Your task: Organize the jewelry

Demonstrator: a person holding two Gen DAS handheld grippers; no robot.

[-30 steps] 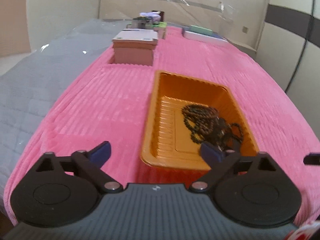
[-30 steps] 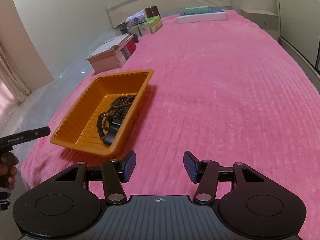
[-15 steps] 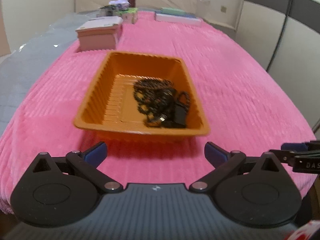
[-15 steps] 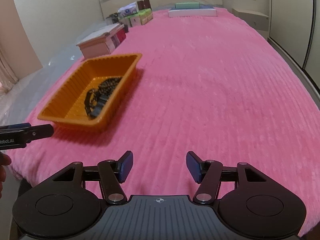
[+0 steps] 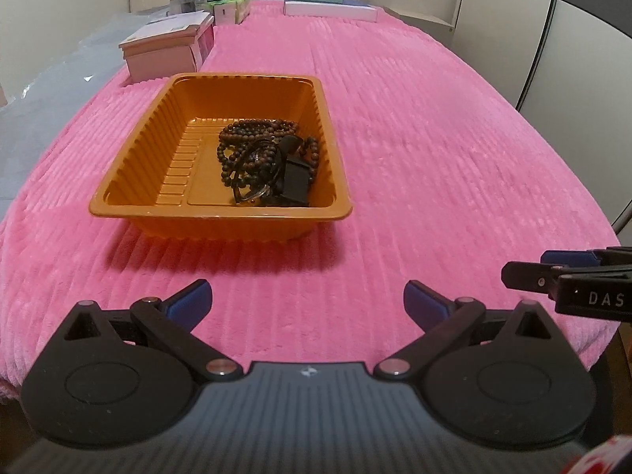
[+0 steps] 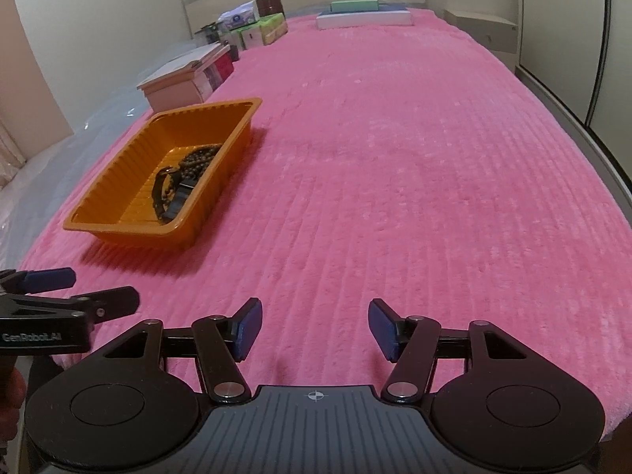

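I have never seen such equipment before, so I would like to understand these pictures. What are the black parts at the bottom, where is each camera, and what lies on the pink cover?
There is no robot here. A person holds a two-finger gripper in each hand, and each gripper carries a wide-angle camera looking forward along its fingers.

One picture comes from the left gripper, the other from the right gripper. The black parts at the bottom are each gripper's own body; the blue pads are its fingertips. Each gripper also appears at the edge of the other's picture.

Both are open and hold nothing.

On the pink ribbed bed cover stands an orange ridged plastic tray. In it lie dark brown bead strings tangled with a black strap-like item; what that is, I cannot tell. Beyond the tray stands a pale pink box, with more boxes farther back.
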